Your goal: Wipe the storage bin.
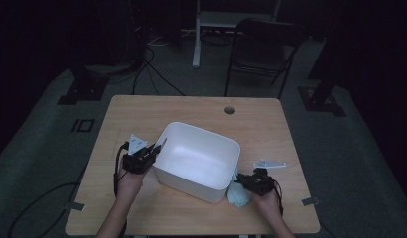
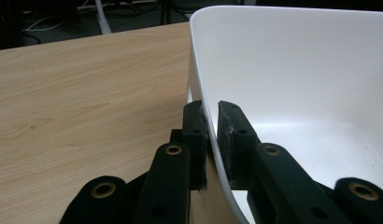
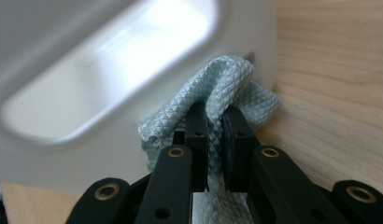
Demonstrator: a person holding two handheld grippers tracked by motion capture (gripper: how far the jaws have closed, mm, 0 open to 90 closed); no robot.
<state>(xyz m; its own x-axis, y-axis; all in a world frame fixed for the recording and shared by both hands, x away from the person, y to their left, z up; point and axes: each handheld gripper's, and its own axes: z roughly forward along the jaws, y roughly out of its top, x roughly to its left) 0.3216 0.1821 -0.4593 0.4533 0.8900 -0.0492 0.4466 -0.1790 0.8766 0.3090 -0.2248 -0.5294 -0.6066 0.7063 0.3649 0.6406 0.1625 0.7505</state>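
Tongs [image 2: 212,140] pinching 1 tub [image 2: 292,70], 1 cloth [image 3: 227,88]

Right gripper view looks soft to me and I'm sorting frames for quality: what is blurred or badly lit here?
Right gripper view: the bin wall is blurred with glare, while the cloth is sharp. Left gripper view: evenly lit, bin rim crisp. High view: dim, the room around the table nearly black.

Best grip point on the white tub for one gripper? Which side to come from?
Take the white tub by its thin upright rim, one jaw inside the wall and one outside, coming in from the open tabletop beside it. The left gripper already straddles the left wall this way. The wall is narrow enough for the jaws; the body is far too wide. The right gripper is shut on the cloth.
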